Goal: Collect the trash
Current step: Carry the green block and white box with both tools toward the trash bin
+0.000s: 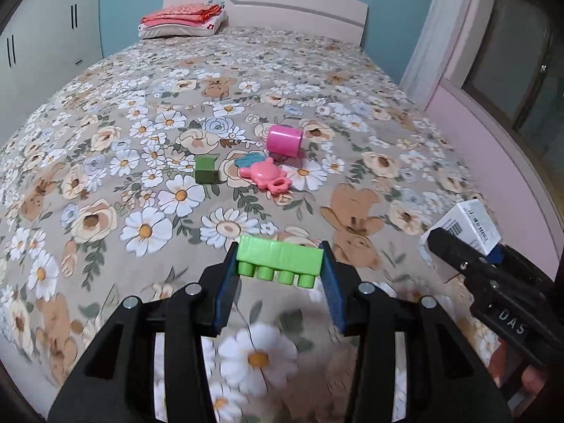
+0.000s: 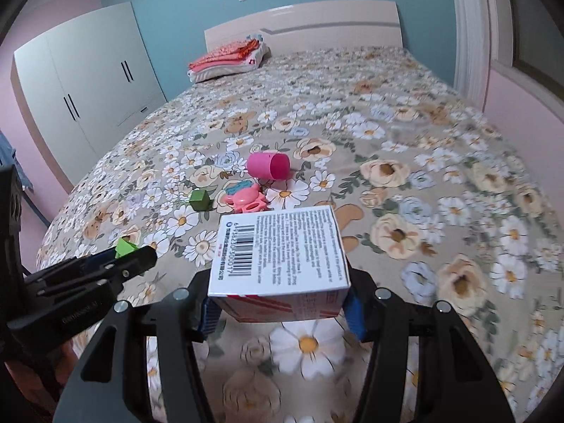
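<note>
white box print too small to read; nearby bedspread blurred.

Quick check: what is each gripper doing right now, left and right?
Left gripper: shut on the light green plastic building brick.
Right gripper: shut on the white cardboard box with a barcode.

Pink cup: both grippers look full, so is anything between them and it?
Yes. The left gripper is shut on a green brick, the right gripper on a white box. The pink cup lies beyond on open bedspread.
</note>
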Demonstrator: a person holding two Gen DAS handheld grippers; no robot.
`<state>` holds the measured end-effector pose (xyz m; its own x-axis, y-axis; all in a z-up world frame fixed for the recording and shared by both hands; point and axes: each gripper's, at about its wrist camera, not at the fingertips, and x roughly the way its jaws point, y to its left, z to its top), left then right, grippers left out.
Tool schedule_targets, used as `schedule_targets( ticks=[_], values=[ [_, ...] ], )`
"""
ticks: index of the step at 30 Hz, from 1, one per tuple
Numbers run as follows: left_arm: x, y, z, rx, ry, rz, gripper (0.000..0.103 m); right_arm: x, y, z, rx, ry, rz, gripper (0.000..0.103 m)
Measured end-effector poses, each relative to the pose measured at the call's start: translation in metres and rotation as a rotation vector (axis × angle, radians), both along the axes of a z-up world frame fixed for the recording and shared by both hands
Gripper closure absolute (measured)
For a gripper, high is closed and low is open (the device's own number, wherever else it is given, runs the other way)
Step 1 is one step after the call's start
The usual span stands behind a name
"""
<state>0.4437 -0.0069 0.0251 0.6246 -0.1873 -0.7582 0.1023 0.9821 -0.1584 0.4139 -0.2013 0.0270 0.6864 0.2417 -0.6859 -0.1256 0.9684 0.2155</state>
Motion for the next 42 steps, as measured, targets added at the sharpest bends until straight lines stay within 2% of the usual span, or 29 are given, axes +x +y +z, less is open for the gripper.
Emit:
schedule_targets(
  ticks=[11,20,29,35,42],
  values=[
    [-0.103,-0.012,0.056,0.041,-0.072,-0.031,0.058,-0.093,-0.02,0.049,-0.055,-0.08,0.021,0.045],
    [-0.181,-0.011,0.085,0.08,-0.151,-0.065,0.058,-0.158,-0.016,0.077,-0.103,-0.144,0.082,0.045],
    [-0.244,-0.006,0.085,0.111,-0.186,-0.094,0.058,-0.216,-0.001,0.082,-0.118,-0.18,0.139,0.045],
    [-0.273,-0.008,0.082,0.11,-0.18,-0.137,0.058,-0.247,0.007,0.083,-0.138,-0.2,0.174,0.045],
    [-0.309,-0.011,0.087,0.122,-0.223,-0.184,0.058,-0.278,0.005,0.083,-0.16,-0.22,0.183,0.045]
  ],
)
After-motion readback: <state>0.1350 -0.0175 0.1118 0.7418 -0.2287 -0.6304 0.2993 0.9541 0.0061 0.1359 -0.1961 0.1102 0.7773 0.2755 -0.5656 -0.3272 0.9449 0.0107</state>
